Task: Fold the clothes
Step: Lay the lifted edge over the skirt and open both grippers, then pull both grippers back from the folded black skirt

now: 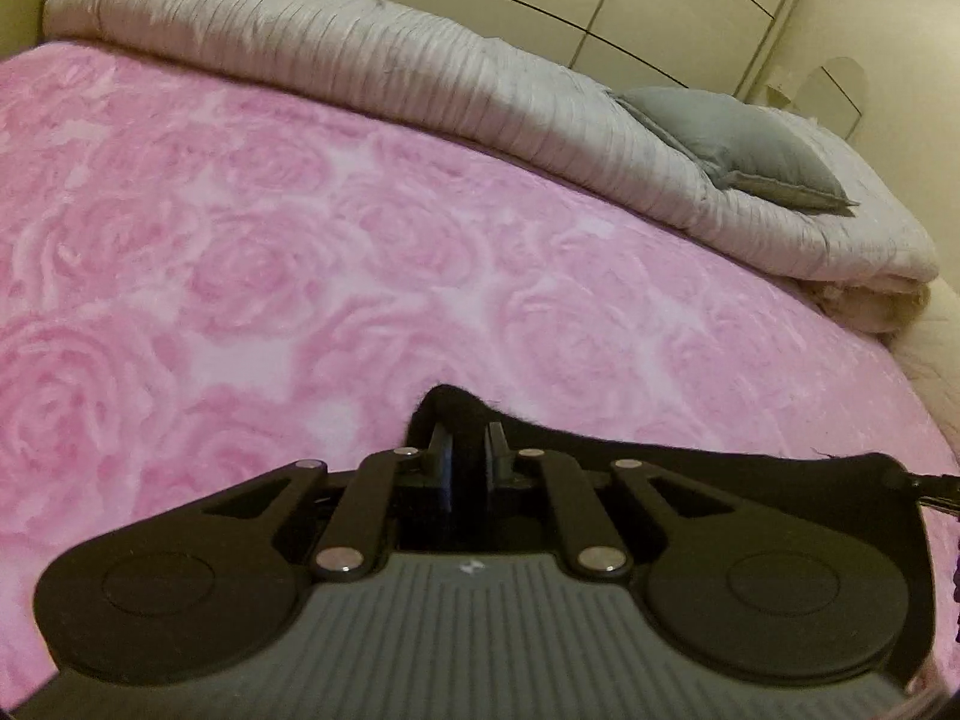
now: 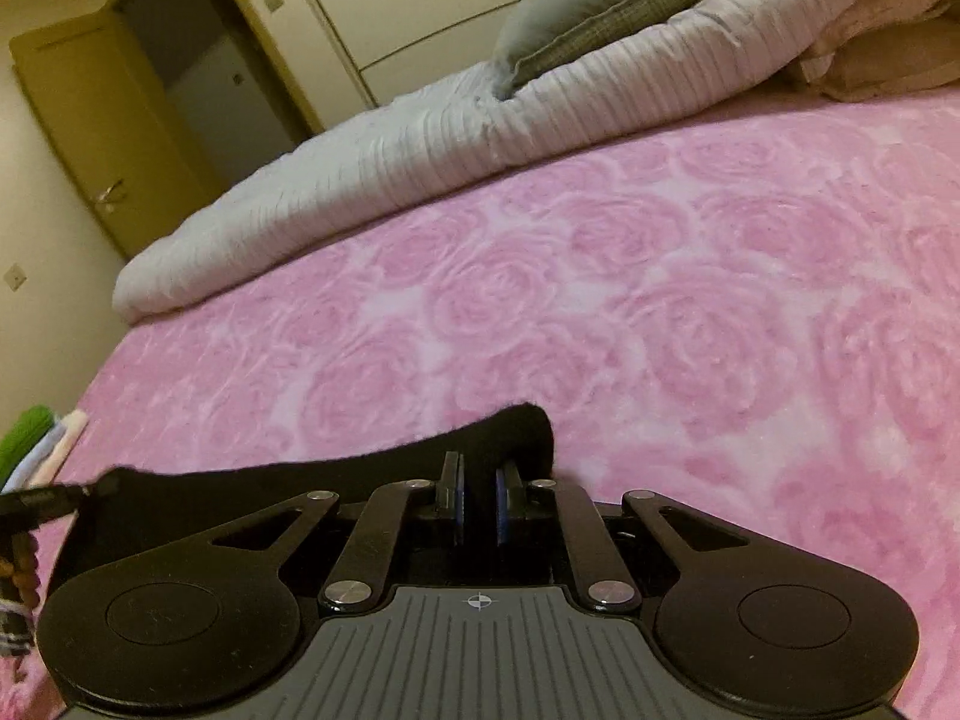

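Left wrist view: left gripper [image 1: 467, 441] clamps black fuzzy knit garment [image 1: 690, 462] at lower centre, over pink rose-patterned bedspread [image 1: 300, 276]. Right gripper [image 2: 480, 483] grips its other corner.

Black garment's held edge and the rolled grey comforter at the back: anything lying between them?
No. Both wrist views show only bare pink rose blanket between the black garment and the grey comforter.

L gripper [image 1: 467, 441]: jaws nearly closed, pinching black cloth [image 1: 690, 462]. R gripper [image 2: 478, 476]: same, clamped on the cloth's other end. Both level, low.
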A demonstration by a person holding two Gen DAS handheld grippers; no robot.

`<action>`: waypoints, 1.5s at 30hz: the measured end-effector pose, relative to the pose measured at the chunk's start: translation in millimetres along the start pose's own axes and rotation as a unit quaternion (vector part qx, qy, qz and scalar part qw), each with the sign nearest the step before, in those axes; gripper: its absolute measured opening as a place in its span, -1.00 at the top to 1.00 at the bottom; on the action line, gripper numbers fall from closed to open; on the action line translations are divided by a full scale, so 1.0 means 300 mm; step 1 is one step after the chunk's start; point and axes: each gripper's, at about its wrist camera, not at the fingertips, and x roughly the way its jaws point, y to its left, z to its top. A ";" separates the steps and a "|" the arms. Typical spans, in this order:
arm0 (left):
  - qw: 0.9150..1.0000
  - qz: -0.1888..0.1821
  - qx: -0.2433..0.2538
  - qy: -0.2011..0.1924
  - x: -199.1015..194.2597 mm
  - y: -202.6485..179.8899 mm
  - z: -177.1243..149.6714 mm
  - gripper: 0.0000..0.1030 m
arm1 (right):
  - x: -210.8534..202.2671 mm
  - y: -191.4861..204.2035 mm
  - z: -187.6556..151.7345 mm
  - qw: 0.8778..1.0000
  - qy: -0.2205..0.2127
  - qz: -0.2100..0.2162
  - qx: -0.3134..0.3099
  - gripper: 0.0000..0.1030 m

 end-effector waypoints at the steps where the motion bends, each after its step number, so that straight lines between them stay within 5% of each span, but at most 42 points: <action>1: 1.000 -0.007 -0.005 -0.010 -0.011 0.008 -0.007 0.87 | -0.007 -0.006 -0.005 1.000 -0.010 0.003 0.004 0.85; 6: 0.999 0.023 0.022 0.021 0.042 0.006 -0.025 0.80 | 0.044 -0.008 -0.024 0.999 0.022 -0.037 -0.004 0.83; 10: 0.998 0.050 0.029 0.015 -0.031 -0.001 0.008 0.63 | 0.024 -0.026 -0.024 0.995 0.022 -0.088 0.050 -0.01; 11: 0.997 0.064 0.034 0.007 -0.066 -0.003 0.015 0.65 | -0.007 -0.023 -0.021 0.993 0.012 -0.100 0.061 -0.05; 13: 0.995 0.086 0.046 -0.005 -0.138 -0.019 0.022 0.68 | -0.098 0.012 -0.029 0.991 -0.018 -0.118 0.053 -0.06; 16: 0.996 0.052 0.074 0.002 -0.246 -0.121 -0.030 0.68 | -0.205 0.130 -0.070 0.993 -0.047 -0.110 -0.011 -0.06; 23: 0.985 0.008 0.166 0.034 -0.268 -0.402 -0.280 0.67 | -0.169 0.489 -0.325 0.980 0.000 -0.086 -0.179 -0.05; 26: 0.986 0.026 0.159 0.037 -0.244 -0.379 -0.307 0.61 | -0.099 0.571 -0.434 0.971 0.012 -0.089 -0.220 -0.05; 29: 0.987 0.045 0.150 0.038 -0.221 -0.347 -0.329 0.63 | -0.034 0.544 -0.497 0.967 0.021 -0.112 -0.226 -0.06; 31: 0.987 0.058 0.144 0.039 -0.206 -0.326 -0.344 0.94 | -0.053 0.464 -0.492 0.977 0.008 -0.100 -0.186 -0.06; 40: 0.990 0.095 0.102 0.026 -0.310 -0.167 -0.328 0.95 | -0.194 0.274 -0.438 0.980 0.001 -0.145 -0.136 0.10; 45: 0.992 0.077 0.101 0.021 -0.307 -0.171 -0.267 0.93 | -0.197 0.343 -0.369 0.973 0.005 -0.155 -0.169 0.10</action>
